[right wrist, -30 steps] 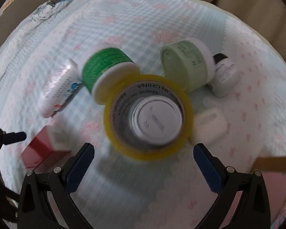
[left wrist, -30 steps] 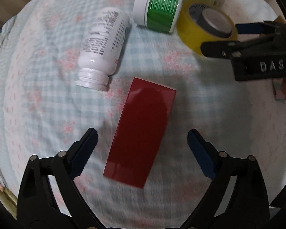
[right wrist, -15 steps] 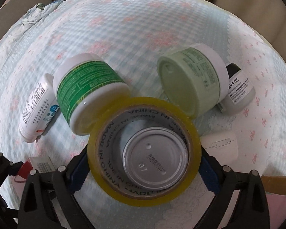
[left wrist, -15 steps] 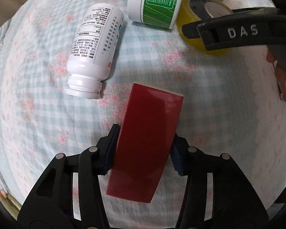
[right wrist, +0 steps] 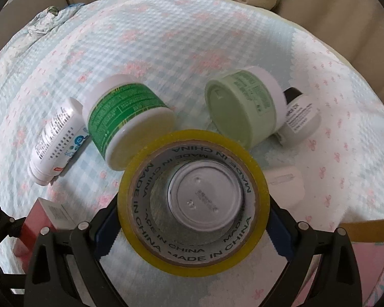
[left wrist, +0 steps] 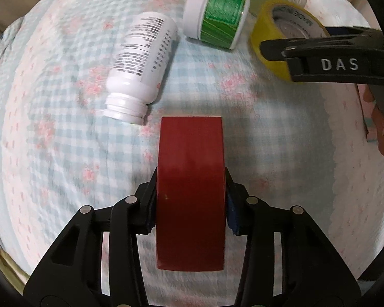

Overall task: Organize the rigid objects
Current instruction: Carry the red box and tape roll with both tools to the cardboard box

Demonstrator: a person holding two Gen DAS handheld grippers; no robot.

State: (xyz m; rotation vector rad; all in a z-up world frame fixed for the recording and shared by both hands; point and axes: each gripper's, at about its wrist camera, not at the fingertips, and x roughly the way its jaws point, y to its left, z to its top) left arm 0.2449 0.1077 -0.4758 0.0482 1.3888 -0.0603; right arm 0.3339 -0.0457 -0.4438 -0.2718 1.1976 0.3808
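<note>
My left gripper [left wrist: 190,202] is shut on a red box [left wrist: 190,168], gripping its long sides near the middle. The box also shows at the lower left of the right wrist view [right wrist: 38,220]. My right gripper [right wrist: 192,220] is shut on a yellow tape roll [right wrist: 193,255], with a silver-white can [right wrist: 204,197] seen through its core. In the left wrist view the roll [left wrist: 263,35] sits at the upper right under the right gripper's arm [left wrist: 332,61].
On the blue checked cloth [right wrist: 153,43] lie a white pill bottle [left wrist: 143,64], a green-labelled white jar [left wrist: 217,18], a pale green jar [right wrist: 240,107], a small white bottle [right wrist: 299,120] and a white case [right wrist: 286,184]. A tan and pink item [right wrist: 366,230] is at the right.
My left gripper closed on the red box, which turned straight between the fingers. My right gripper closed on the yellow tape roll and holds it nearer the camera.
</note>
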